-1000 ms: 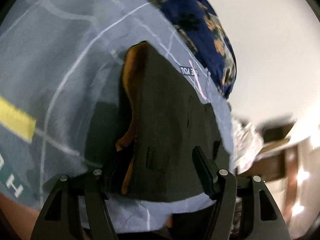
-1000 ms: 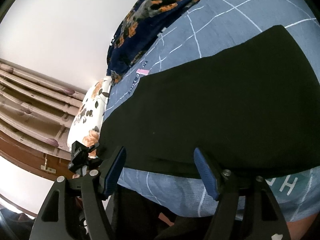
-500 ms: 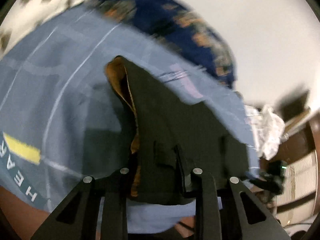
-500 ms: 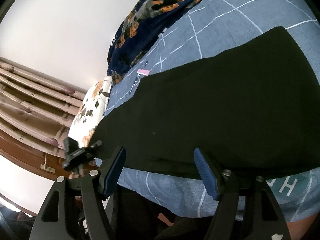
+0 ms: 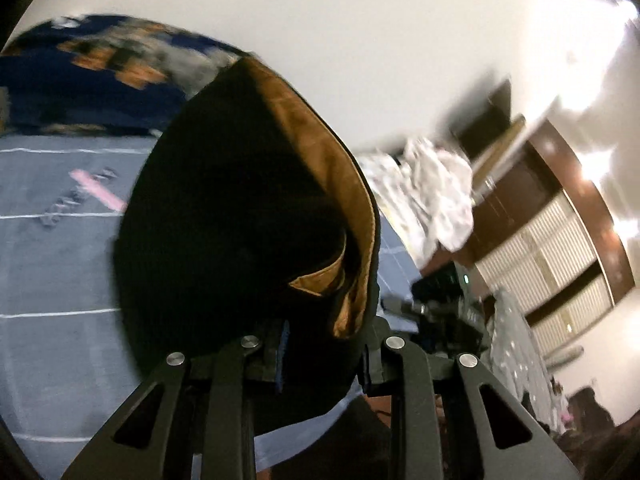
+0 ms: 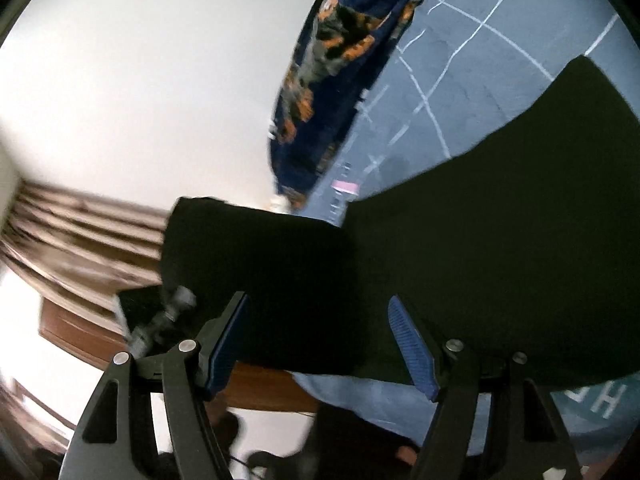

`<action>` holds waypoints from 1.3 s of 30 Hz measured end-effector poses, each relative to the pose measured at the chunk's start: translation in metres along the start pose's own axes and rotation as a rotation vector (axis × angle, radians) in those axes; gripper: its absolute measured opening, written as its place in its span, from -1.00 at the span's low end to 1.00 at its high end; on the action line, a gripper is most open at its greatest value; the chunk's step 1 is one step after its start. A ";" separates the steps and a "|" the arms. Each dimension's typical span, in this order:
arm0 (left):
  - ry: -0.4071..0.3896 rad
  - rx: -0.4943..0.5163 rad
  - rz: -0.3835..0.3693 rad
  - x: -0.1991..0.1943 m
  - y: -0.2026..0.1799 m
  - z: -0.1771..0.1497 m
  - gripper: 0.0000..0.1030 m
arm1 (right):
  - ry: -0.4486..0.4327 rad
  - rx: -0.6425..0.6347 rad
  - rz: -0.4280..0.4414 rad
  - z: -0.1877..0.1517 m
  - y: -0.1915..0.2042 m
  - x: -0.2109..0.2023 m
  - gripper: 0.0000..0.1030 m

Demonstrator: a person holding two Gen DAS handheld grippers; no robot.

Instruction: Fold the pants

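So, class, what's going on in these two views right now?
A person is folding black pants on a blue bedsheet. The left claw is shut on the waistband end, lifted so the brown lining shows. The right claw is open, with the pant fabric lying between its blue pads.

Pants [image 6: 460, 264] spread across the bed [image 6: 472, 72], one end lifted up off the bed, bunched between the fingers of the left tongs [image 5: 320, 356] and hanging in front of the wall [image 5: 380, 40]. Blanket [image 6: 340, 64] heaped along the far edge of the bed against the wall, behind the pants; pillow [image 5: 432, 196] off to the right in the left view, cupboard [image 5: 560, 232] behind it. Right tongs [image 6: 320, 344] over the near edge of the pants, fingers spread wide to either side of the cloth.
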State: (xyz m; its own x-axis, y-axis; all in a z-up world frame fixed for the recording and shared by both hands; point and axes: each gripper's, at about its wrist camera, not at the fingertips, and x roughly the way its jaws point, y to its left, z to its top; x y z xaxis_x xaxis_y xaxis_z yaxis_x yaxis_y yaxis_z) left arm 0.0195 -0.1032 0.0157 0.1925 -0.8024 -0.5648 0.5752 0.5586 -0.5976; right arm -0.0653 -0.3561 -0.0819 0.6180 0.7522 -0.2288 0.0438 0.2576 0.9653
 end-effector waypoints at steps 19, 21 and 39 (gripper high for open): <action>0.191 0.367 0.097 0.116 -0.073 -0.048 0.21 | -0.012 0.231 0.053 0.020 -0.052 -0.008 0.50; 0.145 0.336 0.074 0.095 -0.068 -0.039 0.31 | -0.009 0.244 0.025 0.018 -0.056 -0.007 0.50; 0.041 -0.131 0.239 0.009 0.079 -0.057 0.34 | -0.051 0.040 -0.206 0.023 -0.027 -0.048 -0.73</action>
State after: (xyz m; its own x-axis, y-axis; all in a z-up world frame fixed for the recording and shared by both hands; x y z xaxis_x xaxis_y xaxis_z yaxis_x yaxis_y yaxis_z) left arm 0.0218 -0.0539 -0.0688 0.2767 -0.6368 -0.7196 0.4087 0.7558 -0.5117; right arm -0.0784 -0.4131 -0.0943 0.6318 0.6538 -0.4163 0.2042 0.3778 0.9031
